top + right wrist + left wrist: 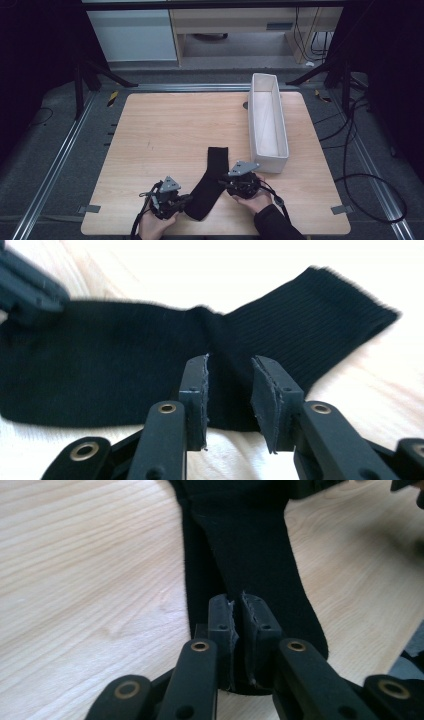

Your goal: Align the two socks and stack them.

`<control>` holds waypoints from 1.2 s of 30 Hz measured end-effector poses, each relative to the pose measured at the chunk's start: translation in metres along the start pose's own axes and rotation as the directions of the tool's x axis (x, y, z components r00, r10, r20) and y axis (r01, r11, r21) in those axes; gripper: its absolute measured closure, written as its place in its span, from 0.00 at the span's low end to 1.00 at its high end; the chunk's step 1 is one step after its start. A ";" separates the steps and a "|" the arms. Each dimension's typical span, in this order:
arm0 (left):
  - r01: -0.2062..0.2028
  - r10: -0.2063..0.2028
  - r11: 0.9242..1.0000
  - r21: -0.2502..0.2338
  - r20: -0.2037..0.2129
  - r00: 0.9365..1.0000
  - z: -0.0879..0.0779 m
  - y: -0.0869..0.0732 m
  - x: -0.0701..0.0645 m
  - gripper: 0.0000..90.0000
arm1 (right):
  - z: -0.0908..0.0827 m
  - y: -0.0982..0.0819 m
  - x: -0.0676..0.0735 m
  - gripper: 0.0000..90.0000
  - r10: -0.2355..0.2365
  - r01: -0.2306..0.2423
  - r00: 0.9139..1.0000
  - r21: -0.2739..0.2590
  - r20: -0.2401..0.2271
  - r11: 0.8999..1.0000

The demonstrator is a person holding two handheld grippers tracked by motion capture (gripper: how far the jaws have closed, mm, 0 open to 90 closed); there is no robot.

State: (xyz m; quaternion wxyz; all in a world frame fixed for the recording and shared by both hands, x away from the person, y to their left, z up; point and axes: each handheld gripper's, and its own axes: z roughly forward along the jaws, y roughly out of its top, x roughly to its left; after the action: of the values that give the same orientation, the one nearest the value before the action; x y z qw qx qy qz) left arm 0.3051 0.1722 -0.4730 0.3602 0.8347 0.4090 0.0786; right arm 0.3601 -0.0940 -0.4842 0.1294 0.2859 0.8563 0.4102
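Pale wooden table (165, 135) under dim light, dark floor around. Left gripper (184, 201) at about 7 o'clock of the tabletop, pads nearly together with a thin slit between, seemingly pinching the near end of a black sock (210, 182). Right gripper (226, 183) at about 6 o'clock, pads (195, 385) standing apart at the sock's edge, not pressing. Sock flat, bent mid-length, cuff toward 12. Beyond it, toward 2 o'clock, a long white box (270, 155).

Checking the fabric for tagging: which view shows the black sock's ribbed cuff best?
The right gripper view: the black ribbed sock shows its cuff ribs. The high view shows its whole bent outline; the left gripper view, plain dark fabric.
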 end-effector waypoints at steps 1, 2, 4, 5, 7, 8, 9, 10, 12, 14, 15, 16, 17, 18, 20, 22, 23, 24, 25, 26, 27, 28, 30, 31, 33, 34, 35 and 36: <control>-0.004 0.004 1.000 0.007 -0.006 1.000 0.000 0.000 0.001 0.91 | 0.003 -0.001 0.001 0.76 -0.003 0.003 1.000 0.015 -0.005 1.000; 0.003 -0.003 1.000 0.012 -0.016 1.000 0.001 -0.001 0.002 0.90 | 0.005 -0.002 0.002 0.76 -0.005 0.005 1.000 0.022 -0.007 1.000; 0.003 -0.002 0.999 0.041 -0.028 1.000 0.002 -0.002 0.007 0.90 | 0.010 -0.004 0.003 0.77 -0.004 0.005 1.000 0.044 -0.012 0.999; 0.008 -0.006 0.999 0.047 -0.032 0.999 0.003 -0.003 0.008 0.90 | 0.012 -0.005 0.004 0.77 -0.005 0.006 1.000 0.052 -0.016 0.999; 0.005 -0.001 0.997 0.074 -0.047 0.999 0.006 -0.004 0.009 0.88 | 0.015 -0.006 0.005 0.77 -0.003 0.005 1.000 0.066 -0.023 0.998; -0.001 0.006 0.997 0.079 -0.061 0.998 0.006 -0.005 0.010 0.88 | 0.016 -0.007 0.006 0.77 -0.003 0.005 1.000 0.070 -0.026 0.998; -0.007 0.013 0.996 0.085 -0.069 0.998 0.007 -0.006 0.010 0.86 | 0.017 -0.007 0.007 0.77 -0.006 0.008 1.000 0.074 -0.029 0.997; -0.012 0.018 0.997 0.080 -0.077 0.997 0.007 -0.007 0.010 0.84 | 0.017 -0.007 0.007 0.77 -0.006 0.008 1.000 0.075 -0.030 0.997; -0.025 0.032 0.997 0.076 -0.098 0.995 0.006 -0.008 0.009 0.79 | 0.017 -0.006 0.008 0.76 -0.003 0.005 0.999 0.073 -0.034 0.997; -0.036 0.045 0.997 0.072 -0.121 0.992 0.005 -0.009 0.008 0.72 | 0.015 -0.004 0.007 0.76 0.001 0.001 0.999 0.058 -0.036 0.998; -0.043 0.052 0.996 0.075 -0.128 0.990 0.004 -0.009 0.008 0.70 | 0.013 -0.002 0.006 0.76 0.000 0.001 0.999 0.041 -0.035 0.999; -0.048 0.058 0.996 0.078 -0.134 0.989 0.005 -0.010 0.008 0.68 | 0.012 0.001 0.005 0.75 -0.002 0.002 1.000 0.025 -0.026 1.000; -0.053 0.064 0.995 0.081 -0.139 0.988 0.005 -0.011 0.008 0.66 | 0.007 0.012 0.000 0.75 0.006 -0.006 1.000 -0.029 0.012 1.000; -0.052 0.064 0.995 0.085 -0.140 0.988 0.006 -0.011 0.008 0.65 | 0.006 0.015 -0.002 0.75 0.017 -0.016 1.000 -0.042 0.022 0.999; -0.054 0.067 0.994 0.091 -0.141 0.988 0.007 -0.011 0.009 0.65 | 0.006 0.020 -0.005 0.75 0.024 -0.022 0.999 -0.056 0.040 0.998; -0.061 0.074 0.994 0.096 -0.143 0.987 0.007 -0.011 0.009 0.65 | 0.009 0.029 -0.013 0.75 0.050 -0.043 0.995 -0.075 0.088 0.996; -0.066 0.080 0.993 0.099 -0.148 0.986 0.006 -0.011 0.010 0.65 | 0.012 0.032 -0.016 0.75 0.063 -0.055 0.993 -0.082 0.096 0.995; -0.071 0.087 0.992 0.102 -0.156 0.984 0.006 -0.011 0.010 0.65 | 0.016 0.035 -0.020 0.75 0.072 -0.063 0.992 -0.082 0.106 0.995; -0.073 0.089 0.992 0.104 -0.158 0.983 0.005 -0.011 0.011 0.65 | 0.022 0.039 -0.025 0.74 0.074 -0.064 0.989 -0.079 0.128 0.995; -0.075 0.092 0.991 0.107 -0.162 0.983 0.004 -0.011 0.012 0.65 | 0.026 0.041 -0.027 0.74 0.074 -0.064 0.988 -0.074 0.138 0.995; -0.075 0.093 0.991 0.107 -0.166 0.982 0.003 -0.012 0.013 0.65 | 0.031 0.044 -0.031 0.74 0.073 -0.064 0.986 -0.063 0.148 0.996; -0.073 0.091 0.992 0.108 -0.169 0.981 0.002 -0.013 0.015 0.65 | 0.037 0.046 -0.034 0.73 0.073 -0.065 0.985 -0.055 0.156 0.996; -0.069 0.087 0.992 0.106 -0.178 0.980 -0.001 -0.015 0.019 0.65 | 0.047 0.048 -0.040 0.73 0.081 -0.076 0.982 -0.038 0.168 0.996; -0.065 0.083 0.992 0.105 -0.179 0.980 -0.002 -0.015 0.020 0.65 | 0.053 0.048 -0.044 0.73 0.086 -0.081 0.981 -0.032 0.172 0.996; -0.057 0.075 0.993 0.101 -0.180 0.981 -0.003 -0.017 0.024 0.65 | 0.060 0.048 -0.048 0.72 0.090 -0.088 0.980 -0.019 0.176 0.996; -0.056 0.074 0.993 0.101 -0.180 0.981 -0.004 -0.017 0.025 0.65 | 0.064 0.047 -0.050 0.71 0.090 -0.090 0.979 -0.010 0.184 0.996; -0.054 0.072 0.993 0.101 -0.181 0.981 -0.004 -0.017 0.026 0.65 | 0.067 0.046 -0.052 0.71 0.092 -0.093 0.978 -0.003 0.188 0.996; -0.054 0.071 0.994 0.100 -0.181 0.981 -0.004 -0.017 0.026 0.65 | 0.069 0.045 -0.053 0.71 0.097 -0.100 0.977 0.005 0.189 0.995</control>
State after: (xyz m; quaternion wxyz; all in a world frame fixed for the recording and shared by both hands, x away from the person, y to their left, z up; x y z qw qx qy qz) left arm 0.3097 0.2003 -0.4859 0.2782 0.8524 0.4175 0.1474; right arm 0.4516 -0.0600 -0.4933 0.1871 0.3665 0.8279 0.3811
